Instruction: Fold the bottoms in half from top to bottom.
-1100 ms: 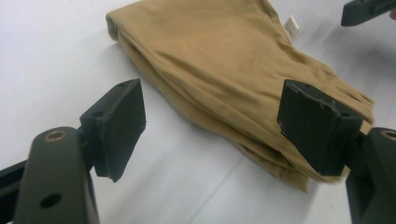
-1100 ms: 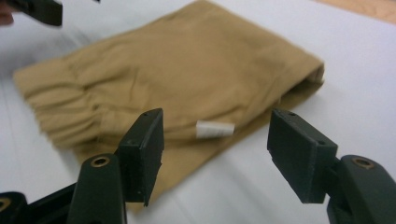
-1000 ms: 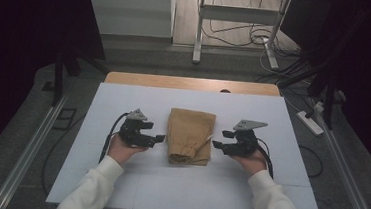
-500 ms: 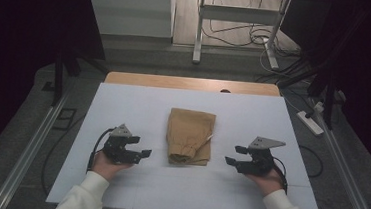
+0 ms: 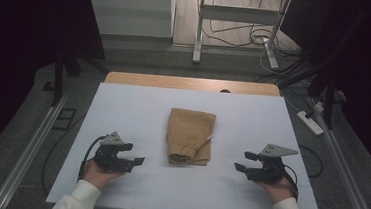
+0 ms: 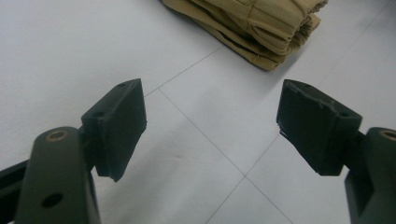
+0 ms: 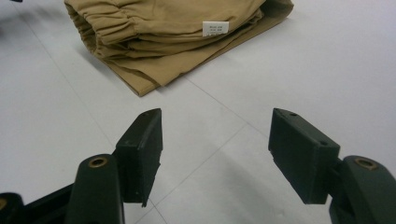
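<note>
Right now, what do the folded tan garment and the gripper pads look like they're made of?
Folded tan garment: looks like woven cotton-type cloth, matte, with a gathered elastic waistband and a small white sewn label. Pads of the left gripper: seemingly black rubber or plastic, matte, edges slightly chipped.

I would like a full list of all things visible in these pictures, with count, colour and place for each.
folded garment: one, tan, middle of the table, apart from both grippers
label: one, white, on the folded garment
table: one, white top with a wooden far edge
power strip: one, white, floor right of the table
metal stand: one, pale grey, floor beyond the table
left gripper: one, black, near left of the table, open
right gripper: one, black, near right, open
sleeves: two, white, bottom edge
</note>
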`<state>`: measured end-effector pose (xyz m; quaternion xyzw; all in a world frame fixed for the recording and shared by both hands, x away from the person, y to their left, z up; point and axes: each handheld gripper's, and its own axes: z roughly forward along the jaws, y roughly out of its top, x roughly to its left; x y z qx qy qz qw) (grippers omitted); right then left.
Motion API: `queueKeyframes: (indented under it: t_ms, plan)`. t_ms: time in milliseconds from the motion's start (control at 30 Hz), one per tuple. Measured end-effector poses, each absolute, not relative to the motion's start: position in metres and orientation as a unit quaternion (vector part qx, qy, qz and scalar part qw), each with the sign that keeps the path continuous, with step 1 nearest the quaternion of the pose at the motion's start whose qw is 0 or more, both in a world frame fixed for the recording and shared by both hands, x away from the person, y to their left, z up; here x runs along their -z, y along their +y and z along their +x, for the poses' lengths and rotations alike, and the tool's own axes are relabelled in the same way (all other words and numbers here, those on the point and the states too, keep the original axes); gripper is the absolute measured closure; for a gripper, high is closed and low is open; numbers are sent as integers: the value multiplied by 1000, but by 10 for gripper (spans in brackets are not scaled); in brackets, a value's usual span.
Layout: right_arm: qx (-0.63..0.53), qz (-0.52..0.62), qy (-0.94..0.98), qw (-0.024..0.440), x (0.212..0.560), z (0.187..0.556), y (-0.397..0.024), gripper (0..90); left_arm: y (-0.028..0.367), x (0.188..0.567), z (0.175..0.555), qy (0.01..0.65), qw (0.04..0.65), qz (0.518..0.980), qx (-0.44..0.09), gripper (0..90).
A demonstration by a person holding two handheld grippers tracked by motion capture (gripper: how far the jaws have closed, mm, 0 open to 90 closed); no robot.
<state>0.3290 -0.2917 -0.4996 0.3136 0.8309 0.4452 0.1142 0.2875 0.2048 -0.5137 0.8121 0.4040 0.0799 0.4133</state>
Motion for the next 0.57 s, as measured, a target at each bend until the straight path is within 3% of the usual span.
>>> queueKeyframes:
  t_ms: [567]
  plan:
    - [-443, 310, 833, 119, 498, 327, -294, 352, 205, 515, 290, 405, 412, 812, -81, 232]
